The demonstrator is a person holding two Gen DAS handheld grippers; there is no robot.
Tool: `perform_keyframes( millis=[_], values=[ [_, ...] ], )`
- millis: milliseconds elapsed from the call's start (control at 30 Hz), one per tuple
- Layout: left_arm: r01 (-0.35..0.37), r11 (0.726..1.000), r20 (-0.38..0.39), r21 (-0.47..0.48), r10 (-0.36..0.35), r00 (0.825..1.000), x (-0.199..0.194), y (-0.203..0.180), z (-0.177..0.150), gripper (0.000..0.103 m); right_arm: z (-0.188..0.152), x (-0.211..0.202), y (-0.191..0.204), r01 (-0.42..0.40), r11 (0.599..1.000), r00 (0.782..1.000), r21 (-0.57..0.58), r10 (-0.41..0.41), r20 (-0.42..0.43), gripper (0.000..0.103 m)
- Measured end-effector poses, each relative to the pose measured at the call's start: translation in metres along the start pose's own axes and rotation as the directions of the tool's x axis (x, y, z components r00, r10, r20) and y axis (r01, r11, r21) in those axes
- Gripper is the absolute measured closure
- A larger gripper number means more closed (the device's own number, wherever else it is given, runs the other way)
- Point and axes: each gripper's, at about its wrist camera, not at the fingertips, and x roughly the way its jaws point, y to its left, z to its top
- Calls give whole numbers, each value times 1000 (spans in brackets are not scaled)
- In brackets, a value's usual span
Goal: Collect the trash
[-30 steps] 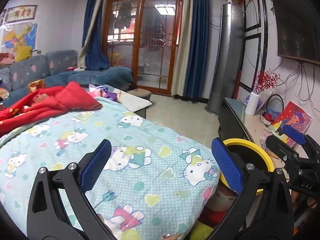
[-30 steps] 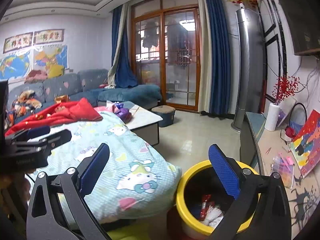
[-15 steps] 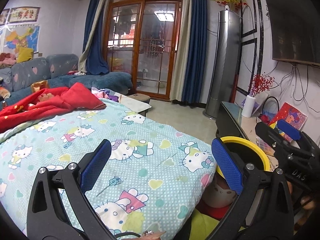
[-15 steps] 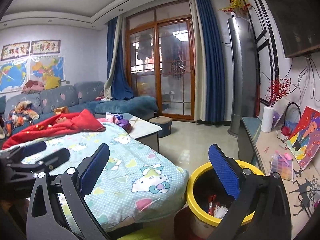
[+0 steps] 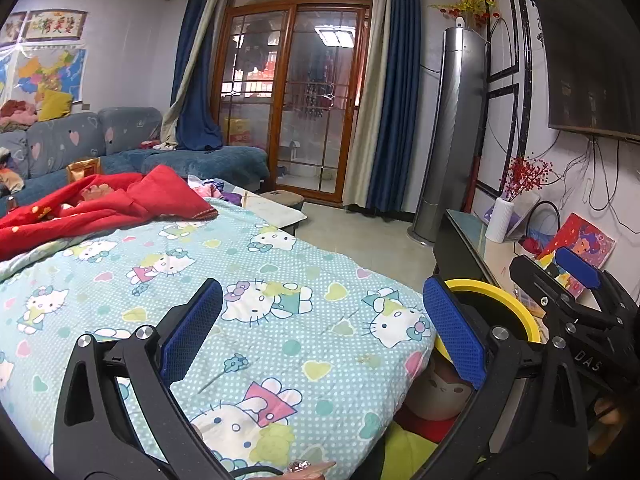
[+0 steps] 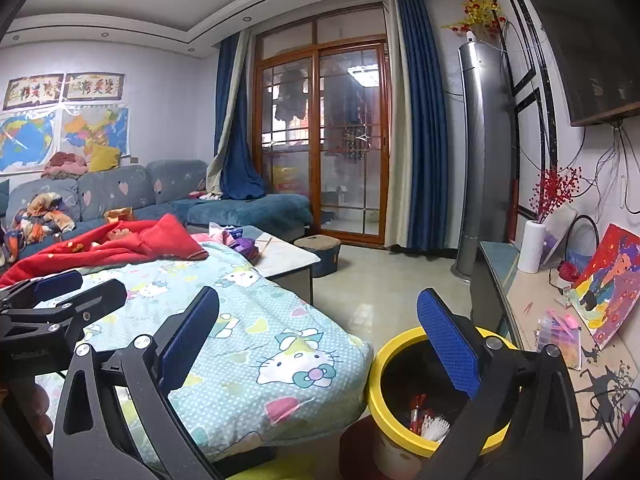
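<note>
Bedding is filling most of both views: a cartoon-cat quilt [image 5: 240, 304] is lying over what seems to be a bed or low surface, with a red blanket [image 5: 100, 208] heaped at its far end. Just beside the quilt's near corner a yellow-rimmed bin [image 6: 404, 364] is standing on the floor, already holding red and white scraps [image 6: 426, 420] at the bottom. Both the left tongs [image 5: 322, 332] and the right tongs [image 6: 318, 344] are hanging spread wide apart and carrying nothing, the right ones sitting over the bin's mouth. The step in hand is probably searching for the next piece, so sweeping slowly across the quilt and the side surface [image 6: 532, 300] along the wall, where small pink bits [image 6: 560, 324] are lying, would be wise before reaching. No loose trash is showing clearly on the quilt. The bin's base, the floor beneath the bedding, and the objects tucked at the quilt's corner are being hidden by the tongs' frames.
</note>
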Motion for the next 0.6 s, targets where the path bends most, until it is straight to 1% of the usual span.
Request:
perform_keyframes(
  millis=[600],
  values=[
    [-4,1000,-1,0,4,1000,-1,0,0,11,-1,2,-1,-1,1000,1000,3,1,-9,6]
  ],
)
